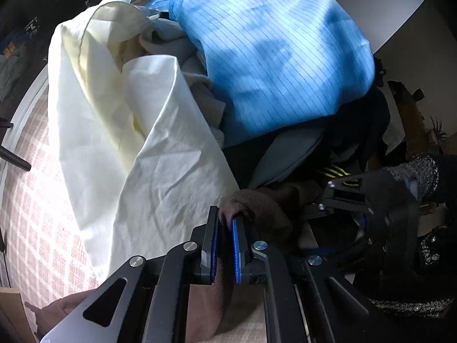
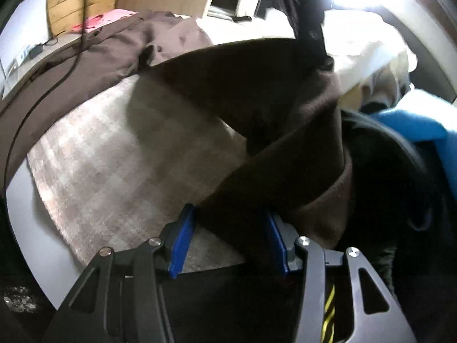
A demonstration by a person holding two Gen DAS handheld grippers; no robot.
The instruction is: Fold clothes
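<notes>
Left wrist view: the left gripper is nearly closed, its blue pads pinching a fold of the brown fleece garment. Just beyond lies a heap of clothes: a cream shirt on the left and a blue pinstriped garment on top. The right gripper shows at the right, low over dark clothes. In the right wrist view, the right gripper stands partly open with the brown garment's band lying between its pads; whether they press it I cannot tell. Below lies a checked mat.
</notes>
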